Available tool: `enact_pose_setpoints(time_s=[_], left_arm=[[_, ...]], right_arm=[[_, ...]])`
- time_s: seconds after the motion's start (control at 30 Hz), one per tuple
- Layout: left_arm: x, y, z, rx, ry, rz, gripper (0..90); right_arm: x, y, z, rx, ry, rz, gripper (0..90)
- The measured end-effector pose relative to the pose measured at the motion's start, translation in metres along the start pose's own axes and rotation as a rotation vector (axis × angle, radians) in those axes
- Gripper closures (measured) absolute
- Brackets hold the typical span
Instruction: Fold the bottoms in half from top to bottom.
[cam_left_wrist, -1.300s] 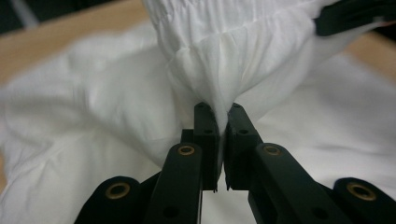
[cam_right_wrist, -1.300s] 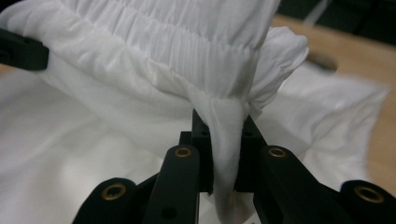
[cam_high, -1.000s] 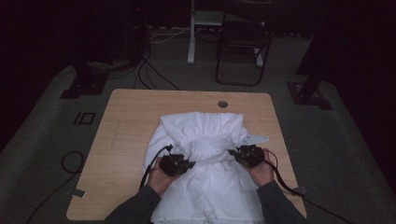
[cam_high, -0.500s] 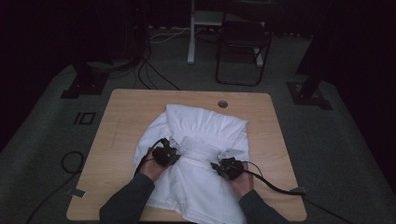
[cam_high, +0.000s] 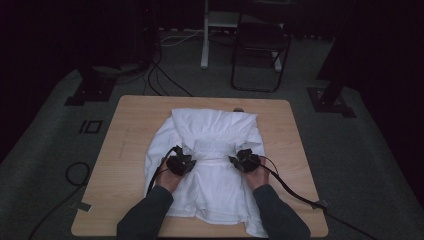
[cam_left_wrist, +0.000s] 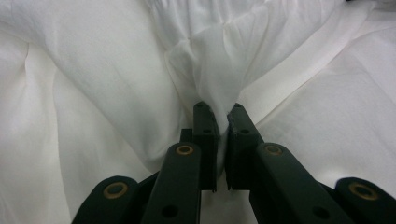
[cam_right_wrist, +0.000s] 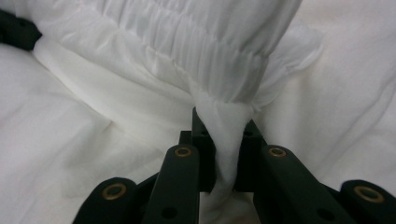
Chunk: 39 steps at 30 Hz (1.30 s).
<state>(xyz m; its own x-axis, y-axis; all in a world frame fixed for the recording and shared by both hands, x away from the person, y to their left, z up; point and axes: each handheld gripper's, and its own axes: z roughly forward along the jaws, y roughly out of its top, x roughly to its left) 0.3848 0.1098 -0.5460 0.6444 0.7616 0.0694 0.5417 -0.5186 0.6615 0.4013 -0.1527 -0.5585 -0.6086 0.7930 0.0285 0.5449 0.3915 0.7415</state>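
Observation:
A white garment (cam_high: 210, 150) with a gathered elastic band (cam_high: 212, 145) lies spread on the wooden table (cam_high: 135, 120). My left gripper (cam_high: 186, 161) rests on its left side, shut on a pinch of the white cloth (cam_left_wrist: 210, 79) that bunches up between the jaws. My right gripper (cam_high: 239, 159) sits at the band's right end, shut on a fold of the gathered fabric (cam_right_wrist: 224, 121). In the right gripper view the elastic band (cam_right_wrist: 196, 32) runs across the top, and the tip of the left gripper (cam_right_wrist: 16, 30) shows at the far left.
The person's forearms (cam_high: 150, 215) come in over the table's near edge. Black cables (cam_high: 290, 187) trail from both grippers across the table. A chair (cam_high: 260, 50) and stand bases (cam_high: 90, 90) are on the floor beyond the table. A small hole (cam_high: 238, 109) sits near the far edge.
Both grippers have carried the pinched cloth across the garment: first toward the left and nearer the person, then back to the middle. The folded upper part now lies flatter over the lower part.

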Motion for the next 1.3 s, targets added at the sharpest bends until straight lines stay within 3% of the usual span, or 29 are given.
enact_pose_setpoints(time_s=[0.1,0.2,0.3,0.33,0.4,0.5,0.57,0.63,0.77,0.8,0.87,0.93,0.97,1.07,1.1,1.17,1.23,1.3], left_arm=[[0.001,0.002,0.001,-0.001,0.002,-0.009,84.9],[0.003,0.005,-0.007,-0.031,-0.016,-0.039,86.0],[0.002,0.014,-0.03,-0.119,-0.022,-0.048,86.2],[0.002,0.014,-0.03,-0.119,-0.022,-0.048,86.2],[-0.001,0.023,-0.061,-0.221,-0.038,-0.055,86.3],[-0.008,0.024,-0.085,-0.282,-0.052,-0.044,86.2],[-0.01,0.02,-0.088,-0.274,-0.063,-0.039,86.1],[-0.01,0.007,-0.077,-0.209,-0.084,-0.052,84.4],[-0.004,-0.015,-0.047,-0.094,-0.15,-0.134,77.3],[-0.003,-0.02,-0.041,-0.077,-0.166,-0.169,73.6],[0.001,-0.023,-0.039,-0.081,-0.184,-0.199,67.3],[0.003,-0.019,-0.049,-0.12,-0.18,-0.19,61.8],[0.004,-0.016,-0.054,-0.135,-0.173,-0.183,60.7],[0.012,-0.006,-0.066,-0.174,-0.144,-0.178,64.5],[0.015,-0.001,-0.067,-0.183,-0.126,-0.177,72.1],[0.018,0.008,-0.064,-0.168,-0.069,-0.177,89.2],[0.02,0.015,-0.052,-0.132,-0.043,-0.163,90.0],[0.021,0.018,-0.038,-0.085,-0.037,-0.156,90.0]], right_arm=[[-0.004,0.003,0.002,0.004,0.011,0.017,82.5],[-0.004,0.004,-0.002,-0.001,0.015,0.012,83.4],[-0.005,0.009,-0.016,-0.061,0.015,0.018,83.7],[-0.005,0.012,-0.024,-0.085,0.019,0.022,83.7],[-0.004,0.018,-0.041,-0.139,0.024,0.019,83.7],[0.0,0.025,-0.069,-0.214,0.045,0.003,83.7],[0.003,0.025,-0.076,-0.226,0.053,-0.002,83.7],[0.011,0.016,-0.083,-0.198,0.068,-0.03,83.3],[0.017,-0.011,-0.06,-0.082,0.084,-0.035,82.8],[0.016,-0.015,-0.054,-0.06,0.083,-0.032,82.0],[0.013,-0.023,-0.042,-0.002,0.095,-0.012,75.0],[0.011,-0.024,-0.043,-0.011,0.113,0.01,61.5],[0.009,-0.022,-0.05,-0.043,0.115,0.01,56.4],[0.003,-0.016,-0.072,-0.147,0.134,0.017,51.1],[0.0,-0.013,-0.08,-0.188,0.132,0.029,53.7],[-0.01,-0.008,-0.088,-0.221,0.096,0.079,75.9],[-0.016,-0.006,-0.083,-0.182,0.055,0.111,85.8],[-0.02,-0.005,-0.066,-0.108,0.033,0.129,88.4]])
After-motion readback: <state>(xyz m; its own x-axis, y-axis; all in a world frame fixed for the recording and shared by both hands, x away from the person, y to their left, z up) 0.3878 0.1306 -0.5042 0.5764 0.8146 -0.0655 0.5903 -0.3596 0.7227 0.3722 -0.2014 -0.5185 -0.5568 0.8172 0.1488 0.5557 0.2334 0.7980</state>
